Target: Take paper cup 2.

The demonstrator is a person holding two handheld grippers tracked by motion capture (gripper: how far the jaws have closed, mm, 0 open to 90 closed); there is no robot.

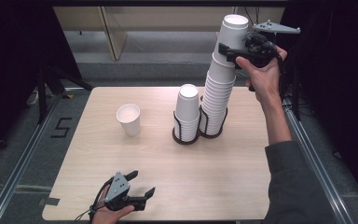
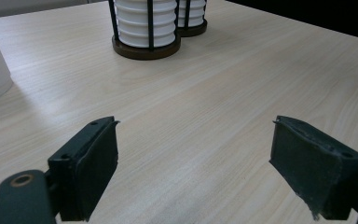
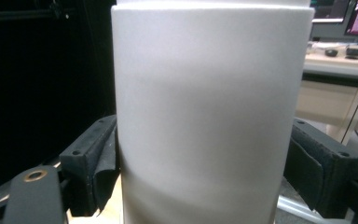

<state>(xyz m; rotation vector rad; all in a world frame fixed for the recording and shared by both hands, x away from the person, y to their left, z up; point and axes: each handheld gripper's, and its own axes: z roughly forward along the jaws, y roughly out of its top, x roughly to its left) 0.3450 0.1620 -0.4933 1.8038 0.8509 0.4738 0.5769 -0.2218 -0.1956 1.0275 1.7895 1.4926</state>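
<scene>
You have the white paper cup (image 1: 233,32) upside down, lifted slightly atop the tall cup stack (image 1: 216,100) in its black wire holder

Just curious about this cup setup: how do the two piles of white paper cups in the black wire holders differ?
The right-hand stack of white paper cups towers far above its black wire holder; the left-hand stack of white paper cups stands much shorter. The right hand-held gripper clamps the tall stack's top cup, while nothing touches the short stack. Both are upside-down white cups in matching round-based holders, side by side.
</scene>
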